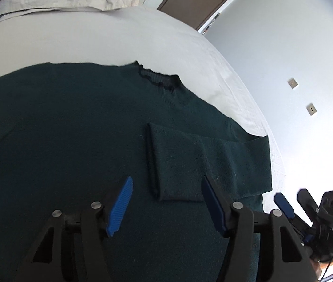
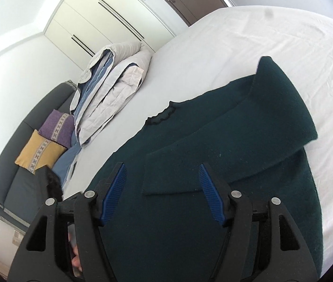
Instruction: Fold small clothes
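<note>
Your dark green sweater lies flat on the white bed sheet, neck away from you, and its body takes up most of both wrist views. One sleeve is already laid inward across the chest, cuff edge pointing toward the middle of the body, so that the width on that side narrows into a straight line for the folds that follow. In the right wrist view the same sleeve runs from the shoulder down to a cuff lying just ahead of the fingers.

Your left gripper hangs over the sweater with its fingers spread and nothing between them; the cuff merely shows through the gap. Your right gripper is likewise spread and empty above the cloth, placed where the cuff sits, which suits a sleeve set down and let go. Whether either one's fingertips brush the knit I cannot say, since the near cloth is dark and slightly blurred.

Farther out, a folded duvet sits at the head of the bed, with two cushions on a grey sofa beyond.
</note>
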Action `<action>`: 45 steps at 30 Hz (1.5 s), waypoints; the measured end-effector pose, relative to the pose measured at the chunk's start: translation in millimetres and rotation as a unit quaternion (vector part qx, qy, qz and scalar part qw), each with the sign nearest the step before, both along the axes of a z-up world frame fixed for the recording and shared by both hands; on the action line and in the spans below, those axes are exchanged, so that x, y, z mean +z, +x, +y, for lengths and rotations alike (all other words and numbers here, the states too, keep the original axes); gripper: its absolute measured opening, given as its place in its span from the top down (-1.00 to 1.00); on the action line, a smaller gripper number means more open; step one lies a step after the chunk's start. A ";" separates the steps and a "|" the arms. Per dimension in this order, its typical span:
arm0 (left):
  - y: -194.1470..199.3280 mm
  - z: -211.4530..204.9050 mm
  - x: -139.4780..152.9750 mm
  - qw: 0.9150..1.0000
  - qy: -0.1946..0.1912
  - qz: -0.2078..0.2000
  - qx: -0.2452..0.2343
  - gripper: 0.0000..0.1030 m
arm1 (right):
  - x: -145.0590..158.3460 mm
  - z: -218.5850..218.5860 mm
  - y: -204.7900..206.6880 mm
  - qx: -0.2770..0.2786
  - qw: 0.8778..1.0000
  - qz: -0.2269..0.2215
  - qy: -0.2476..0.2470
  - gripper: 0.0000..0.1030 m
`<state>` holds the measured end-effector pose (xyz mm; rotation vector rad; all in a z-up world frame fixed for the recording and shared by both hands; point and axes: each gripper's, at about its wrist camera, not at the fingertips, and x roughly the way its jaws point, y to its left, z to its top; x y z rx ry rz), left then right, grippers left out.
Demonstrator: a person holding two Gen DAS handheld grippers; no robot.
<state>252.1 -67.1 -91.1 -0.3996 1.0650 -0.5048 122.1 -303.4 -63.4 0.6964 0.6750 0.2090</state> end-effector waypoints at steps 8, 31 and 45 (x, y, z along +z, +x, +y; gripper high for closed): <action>17.7 -37.7 -19.8 0.998 0.055 0.014 -0.007 0.53 | -49.1 -35.6 -21.6 -0.034 0.997 0.033 0.053 -0.21; 18.5 36.9 7.4 0.994 0.010 -0.076 0.082 0.83 | -67.2 -111.2 15.4 -0.150 0.965 0.064 0.203 -0.23; 21.2 47.2 -22.6 0.993 0.028 -0.067 0.095 0.83 | -72.4 -146.5 11.4 -0.209 0.957 0.071 0.186 -0.17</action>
